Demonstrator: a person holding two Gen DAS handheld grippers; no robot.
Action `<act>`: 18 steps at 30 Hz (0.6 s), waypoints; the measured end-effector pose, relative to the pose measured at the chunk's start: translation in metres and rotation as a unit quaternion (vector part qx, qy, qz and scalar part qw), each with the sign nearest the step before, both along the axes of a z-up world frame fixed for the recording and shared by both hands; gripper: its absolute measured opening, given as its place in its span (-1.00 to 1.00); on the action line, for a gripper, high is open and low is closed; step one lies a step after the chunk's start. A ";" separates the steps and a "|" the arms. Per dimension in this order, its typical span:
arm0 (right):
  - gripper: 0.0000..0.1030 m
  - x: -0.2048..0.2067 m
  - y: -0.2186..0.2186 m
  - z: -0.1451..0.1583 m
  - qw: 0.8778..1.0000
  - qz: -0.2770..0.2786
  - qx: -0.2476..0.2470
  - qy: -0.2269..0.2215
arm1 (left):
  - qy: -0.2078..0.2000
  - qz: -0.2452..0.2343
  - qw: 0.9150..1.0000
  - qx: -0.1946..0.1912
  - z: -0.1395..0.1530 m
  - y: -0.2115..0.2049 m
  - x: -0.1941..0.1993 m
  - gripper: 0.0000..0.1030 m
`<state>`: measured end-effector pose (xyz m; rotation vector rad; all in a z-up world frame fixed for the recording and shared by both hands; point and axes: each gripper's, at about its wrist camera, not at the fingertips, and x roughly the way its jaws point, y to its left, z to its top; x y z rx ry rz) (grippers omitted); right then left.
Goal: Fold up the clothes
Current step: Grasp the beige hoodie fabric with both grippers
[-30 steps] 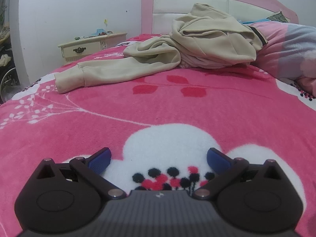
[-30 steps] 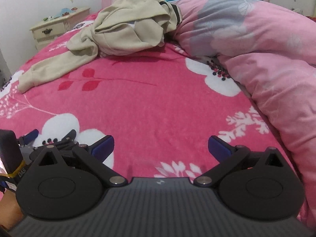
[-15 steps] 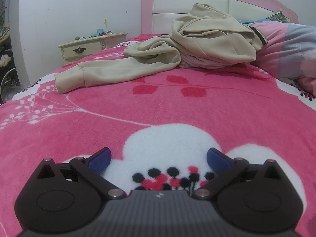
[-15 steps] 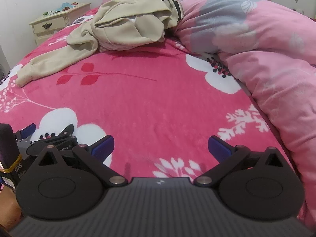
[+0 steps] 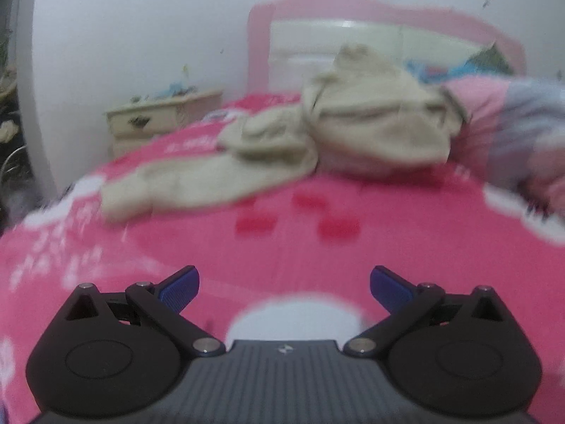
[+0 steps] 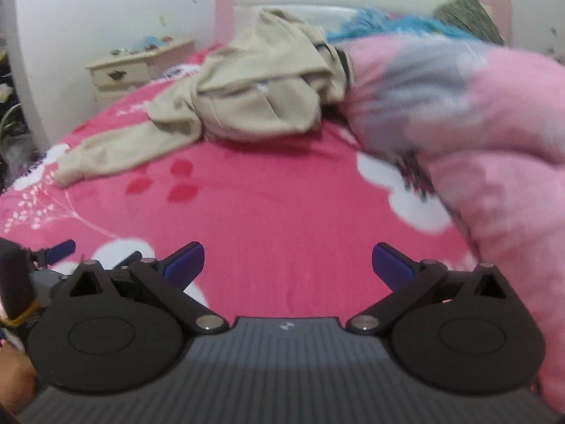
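Observation:
A crumpled beige sweatshirt (image 5: pixel 370 123) (image 6: pixel 261 95) lies heaped near the head of the bed, one long sleeve (image 5: pixel 169 183) (image 6: pixel 116 148) trailing toward the left edge. Its right side leans on the pink quilt. My left gripper (image 5: pixel 284 288) hovers open over the pink floral blanket, well short of the garment, nothing between its blue pads. My right gripper (image 6: pixel 287 263) is also open and empty, further right, with the sweatshirt far ahead. The left gripper's tip (image 6: pixel 60 251) shows at the lower left of the right wrist view.
A bunched pink and grey quilt (image 6: pixel 476 134) fills the bed's right side. A pink headboard (image 5: pixel 370 14) stands behind, a cream nightstand (image 5: pixel 159 120) at the left by the wall. The pink blanket (image 6: pixel 282 194) lies flat between grippers and garment.
Both grippers have lifted and moved forward toward the sweatshirt; both views are now blurred by motion. Jaws stay open.

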<state>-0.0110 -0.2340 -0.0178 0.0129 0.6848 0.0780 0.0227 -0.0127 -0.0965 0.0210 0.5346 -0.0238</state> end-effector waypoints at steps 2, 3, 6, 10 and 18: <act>0.98 0.020 -0.003 0.007 1.000 0.016 0.003 -0.015 | -0.005 -0.012 1.000 -0.014 0.019 0.003 0.020 1.00; 0.98 0.032 -0.004 0.011 0.999 0.025 0.005 -0.022 | -0.006 -0.020 1.000 -0.020 0.026 0.005 0.031 1.00; 0.98 0.069 -0.007 0.020 0.997 0.049 0.006 -0.052 | -0.014 -0.050 0.998 -0.019 0.042 0.008 0.071 1.00; 0.98 0.129 -0.008 0.030 0.993 0.076 -0.010 -0.088 | -0.016 -0.065 0.998 -0.019 0.048 0.021 0.137 1.00; 0.97 0.277 -0.012 0.044 0.989 0.079 -0.001 -0.124 | -0.023 -0.066 0.990 -0.121 0.049 0.032 0.247 1.00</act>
